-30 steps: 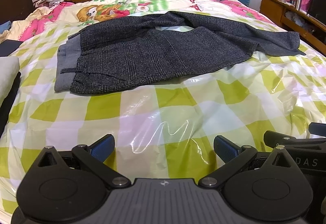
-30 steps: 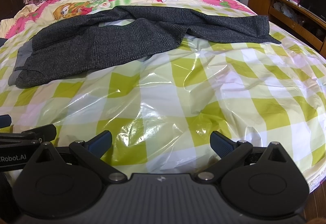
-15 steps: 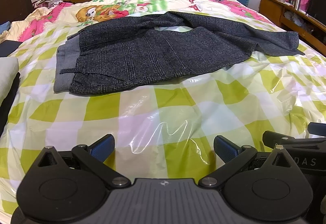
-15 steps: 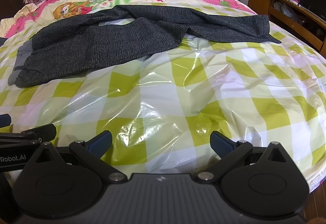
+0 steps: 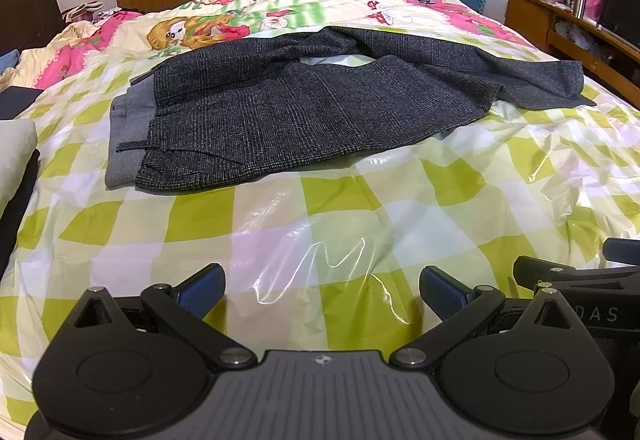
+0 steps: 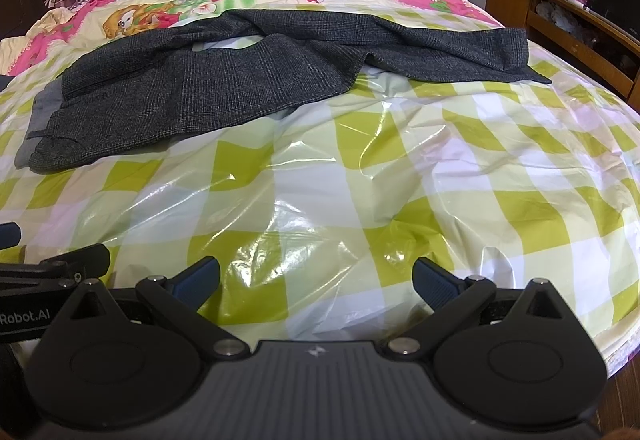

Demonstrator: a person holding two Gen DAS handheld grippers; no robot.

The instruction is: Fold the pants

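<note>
Folding not yet begun: grey checked trousers [image 5: 304,120] lie unfolded on the bed [image 5: 320,224]; left tongs [image 5: 322,290] and right tongs [image 6: 316,282] gape empty, well short. Next likely: reach the far leg.

Black tongs [image 5: 322,290], blue ribbed pads [image 5: 444,296], silver screws.

pants [image 5: 304,116] | dark grey check weave, lighter grey waistband lining showing at left | lying unfolded across the bed; legs splayed apart toward the right, a bit rumpled
</note>
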